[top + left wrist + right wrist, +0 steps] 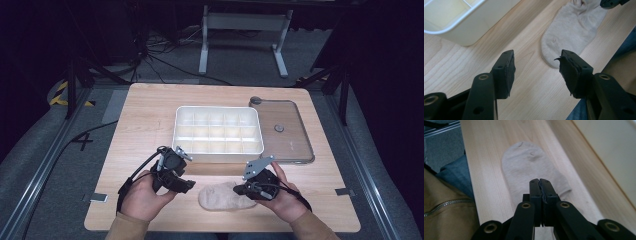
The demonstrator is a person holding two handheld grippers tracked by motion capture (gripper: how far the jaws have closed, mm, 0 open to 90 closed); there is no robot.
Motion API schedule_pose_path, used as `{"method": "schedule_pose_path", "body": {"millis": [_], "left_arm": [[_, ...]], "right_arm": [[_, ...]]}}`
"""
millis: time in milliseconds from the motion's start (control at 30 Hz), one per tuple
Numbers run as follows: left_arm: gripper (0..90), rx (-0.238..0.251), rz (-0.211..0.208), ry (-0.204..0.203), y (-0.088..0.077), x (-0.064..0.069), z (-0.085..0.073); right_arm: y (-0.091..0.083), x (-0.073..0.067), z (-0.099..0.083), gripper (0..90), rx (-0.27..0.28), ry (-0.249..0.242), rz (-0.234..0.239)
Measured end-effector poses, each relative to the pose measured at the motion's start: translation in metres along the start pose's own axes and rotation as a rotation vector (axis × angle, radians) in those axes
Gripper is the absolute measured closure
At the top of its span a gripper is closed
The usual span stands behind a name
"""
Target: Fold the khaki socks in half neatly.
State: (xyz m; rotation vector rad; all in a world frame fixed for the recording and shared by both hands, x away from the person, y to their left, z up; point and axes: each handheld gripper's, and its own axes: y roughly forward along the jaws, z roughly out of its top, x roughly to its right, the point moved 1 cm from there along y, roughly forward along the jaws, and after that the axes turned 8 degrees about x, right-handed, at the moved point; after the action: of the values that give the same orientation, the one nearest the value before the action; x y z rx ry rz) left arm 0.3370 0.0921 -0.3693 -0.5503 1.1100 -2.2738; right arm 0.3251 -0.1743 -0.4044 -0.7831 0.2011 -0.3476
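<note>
A beige sock (222, 196) lies flat on the wooden table near its front edge, between my two hands. My left gripper (189, 185) hovers just left of the sock's rounded toe end (571, 30), jaws (536, 67) wide apart with bare wood between them. My right gripper (240, 190) sits at the sock's other end, its tip (610, 3) over the fabric. In the right gripper view its jaws (539, 181) are pressed together above the sock (529, 165), and no fabric shows between the pads.
A white box (217, 150) with several empty compartments stands just behind the sock, its wall close to both grippers (466, 27) (614, 150). A clear flat lid (295, 145) with a small knob lies to its right. The person's jacket and lap border the table's front edge.
</note>
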Motion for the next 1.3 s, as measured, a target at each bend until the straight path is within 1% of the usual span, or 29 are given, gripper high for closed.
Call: {"method": "schedule_pose_path", "body": {"millis": [33,67,100,200,233,267,300,367,400,467,500,533,567,600,633,667,700,800,867,900,933,967,1000,1033,1067,1100,1133,1200,1300], "left_arm": [[46.0,-0.004,-0.004,0.005,0.002,0.000,0.000],[46.0,-0.014,-0.010,-0.009,0.004,0.000,0.000],[45.9,-0.023,-0.012,-0.003,0.007,0.000,0.000],[45.7,-0.041,-0.031,-0.010,0.012,0.000,-0.001],[45.7,-0.052,-0.044,-0.021,0.013,0.000,-0.001],[45.7,-0.052,-0.047,-0.024,0.014,0.000,-0.001],[45.8,-0.057,-0.060,-0.030,0.015,0.000,-0.001],[46.0,-0.062,-0.074,-0.038,0.016,0.001,-0.001],[46.1,-0.064,-0.068,-0.037,0.017,0.001,0.000],[47.0,-0.069,-0.072,-0.039,0.019,0.001,-0.001],[47.2,-0.076,-0.072,-0.033,0.020,0.001,-0.001],[47.5,-0.082,-0.070,-0.036,0.021,0.002,-0.001],[47.9,-0.079,-0.074,-0.035,0.023,0.001,-0.001],[48.7,-0.090,-0.081,-0.042,0.023,0.002,-0.001],[49.4,-0.093,-0.087,-0.037,0.024,0.001,-0.002],[49.9,-0.098,-0.090,-0.045,0.024,0.001,-0.002],[50.1,-0.098,-0.091,-0.047,0.024,0.001,-0.002],[50.0,-0.096,-0.086,-0.046,0.025,0.000,-0.002],[50.0,-0.097,-0.086,-0.048,0.028,0.001,-0.002],[50.1,-0.094,-0.083,-0.041,0.030,0.001,-0.002],[50.4,-0.096,-0.081,-0.046,0.032,0.002,-0.002],[51.2,-0.091,-0.085,-0.047,0.035,0.002,-0.003],[51.2,-0.097,-0.090,-0.050,0.037,0.002,-0.002],[51.7,-0.089,-0.093,-0.056,0.041,0.002,-0.003],[51.8,-0.092,-0.098,-0.061,0.044,0.002,-0.003],[52.2,-0.095,-0.102,-0.079,0.047,0.003,-0.003],[52.9,-0.093,-0.101,-0.084,0.050,0.003,-0.003],[53.9,-0.099,-0.106,-0.103,0.055,0.003,-0.004],[54.8,-0.119,-0.101,-0.112,0.062,0.003,-0.005]], "right_arm": [[0.003,-0.001,0.000,89.0,-0.004,-0.001,0.009],[0.005,-0.002,-0.001,89.0,-0.010,0.001,0.018],[0.008,-0.004,-0.001,89.0,-0.018,0.000,0.024],[0.017,-0.007,-0.004,89.0,-0.043,-0.001,0.048],[0.019,-0.008,-0.004,89.0,-0.047,-0.004,0.049],[0.023,-0.009,-0.005,89.0,-0.057,-0.001,0.060],[0.025,-0.010,-0.006,89.0,-0.063,-0.006,0.059],[0.031,-0.012,-0.007,89.0,-0.076,-0.012,0.073],[0.032,-0.013,-0.008,89.0,-0.082,-0.014,0.079],[0.035,-0.014,-0.008,89.0,-0.087,-0.015,0.084],[0.036,-0.015,-0.009,89.0,-0.096,-0.014,0.082],[0.038,-0.015,-0.010,89.0,-0.104,-0.021,0.093],[0.040,-0.015,-0.011,88.9,-0.113,-0.018,0.079],[0.042,-0.015,-0.012,88.7,-0.120,-0.019,0.077],[0.044,-0.014,-0.014,88.1,-0.137,-0.030,0.075],[0.046,-0.013,-0.016,88.2,-0.151,-0.039,0.067],[0.047,-0.012,-0.017,88.2,-0.148,-0.045,0.071],[0.047,-0.012,-0.018,88.3,-0.139,-0.044,0.071],[0.047,-0.013,-0.018,88.4,-0.138,-0.046,0.065],[0.047,-0.013,-0.018,88.3,-0.138,-0.047,0.064],[0.047,-0.013,-0.018,88.4,-0.137,-0.046,0.064],[0.047,-0.013,-0.018,88.4,-0.136,-0.044,0.064],[0.047,-0.013,-0.018,88.4,-0.136,-0.044,0.064],[0.047,-0.013,-0.018,88.4,-0.135,-0.045,0.062],[0.047,-0.013,-0.018,88.4,-0.135,-0.045,0.065],[0.047,-0.013,-0.019,88.3,-0.134,-0.045,0.065],[0.047,-0.013,-0.019,88.4,-0.133,-0.045,0.065],[0.047,-0.013,-0.019,88.4,-0.134,-0.045,0.064],[0.047,-0.012,-0.019,88.3,-0.131,-0.047,0.066]]}}
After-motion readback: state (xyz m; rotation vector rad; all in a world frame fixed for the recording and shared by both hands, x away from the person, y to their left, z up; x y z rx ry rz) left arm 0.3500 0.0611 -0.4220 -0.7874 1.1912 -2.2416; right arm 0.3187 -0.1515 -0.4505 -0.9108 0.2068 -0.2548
